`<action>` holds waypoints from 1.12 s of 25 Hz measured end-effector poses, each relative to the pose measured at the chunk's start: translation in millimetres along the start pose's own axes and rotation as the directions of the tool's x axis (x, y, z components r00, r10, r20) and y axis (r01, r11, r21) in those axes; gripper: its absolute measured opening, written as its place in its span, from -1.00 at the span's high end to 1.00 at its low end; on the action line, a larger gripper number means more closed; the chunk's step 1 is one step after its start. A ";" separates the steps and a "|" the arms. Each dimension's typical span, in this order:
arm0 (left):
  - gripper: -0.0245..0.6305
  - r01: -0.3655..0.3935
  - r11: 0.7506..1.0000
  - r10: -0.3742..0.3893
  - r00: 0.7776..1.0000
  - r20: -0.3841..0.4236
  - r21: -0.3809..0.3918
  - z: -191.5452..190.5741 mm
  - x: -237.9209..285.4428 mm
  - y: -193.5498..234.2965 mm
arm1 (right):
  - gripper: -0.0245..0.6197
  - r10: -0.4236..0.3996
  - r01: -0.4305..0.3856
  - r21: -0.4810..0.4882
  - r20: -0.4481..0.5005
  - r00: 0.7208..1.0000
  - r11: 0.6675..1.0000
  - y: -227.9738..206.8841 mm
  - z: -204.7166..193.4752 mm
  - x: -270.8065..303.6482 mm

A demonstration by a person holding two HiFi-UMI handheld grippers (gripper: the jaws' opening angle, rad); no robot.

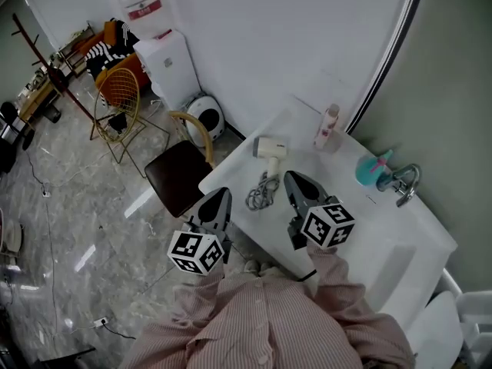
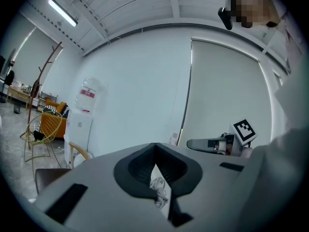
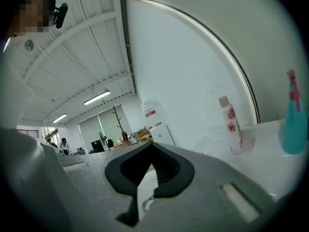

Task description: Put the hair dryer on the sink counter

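Observation:
A white hair dryer (image 1: 269, 147) lies on the white sink counter (image 1: 361, 221), and its grey cord (image 1: 260, 194) is coiled just in front of it. My right gripper (image 1: 294, 178) hovers over the counter right of the cord, jaws shut and empty. My left gripper (image 1: 218, 195) hangs at the counter's left edge, also shut, holding nothing. In the left gripper view the cord (image 2: 159, 190) shows through the slit below the closed jaws, with the right gripper (image 2: 189, 143) off to the right. The right gripper view shows my right gripper (image 3: 152, 146) closed, with a loop of cord (image 3: 147, 204) below.
A slim floral bottle (image 1: 327, 127) (image 3: 231, 124) stands at the counter's back. A teal spray bottle (image 1: 371, 169) (image 3: 292, 122) is beside the faucet (image 1: 406, 181). A brown-seated chair (image 1: 178, 171) stands left of the counter, with a water dispenser (image 1: 171, 64) and a wire chair (image 1: 119, 91) behind.

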State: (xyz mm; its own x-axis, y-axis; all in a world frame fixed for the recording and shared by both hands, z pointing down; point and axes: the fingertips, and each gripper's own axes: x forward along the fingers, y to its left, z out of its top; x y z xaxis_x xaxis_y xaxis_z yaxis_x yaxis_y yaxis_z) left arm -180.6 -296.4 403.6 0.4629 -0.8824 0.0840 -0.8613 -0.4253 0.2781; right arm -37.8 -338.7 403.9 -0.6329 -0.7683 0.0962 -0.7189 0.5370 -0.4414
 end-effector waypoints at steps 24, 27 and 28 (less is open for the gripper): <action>0.93 -0.084 0.996 0.082 0.995 0.055 0.040 17.3 -22.2 15.3 | 0.91 -0.075 0.083 -0.129 0.069 0.995 0.988 -4.9 15.7 -21.7; 0.93 -0.091 0.994 0.089 0.995 0.043 0.052 15.5 -21.9 16.9 | 0.91 -0.084 0.093 -0.153 0.063 0.994 0.984 -5.7 14.8 -21.5; 0.93 -0.094 0.994 0.092 0.995 0.037 0.062 14.6 -21.5 17.2 | 0.91 -0.085 0.094 -0.157 0.061 0.994 0.983 -5.8 14.5 -21.4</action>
State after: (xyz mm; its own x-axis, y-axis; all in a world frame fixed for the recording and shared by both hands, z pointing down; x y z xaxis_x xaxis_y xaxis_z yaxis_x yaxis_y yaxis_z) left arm -208.4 -287.7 392.6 0.3739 -0.9245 0.0738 -0.9122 -0.3522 0.2096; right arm -15.9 -330.5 391.6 -0.5506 -0.8310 0.0789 -0.8114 0.5106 -0.2844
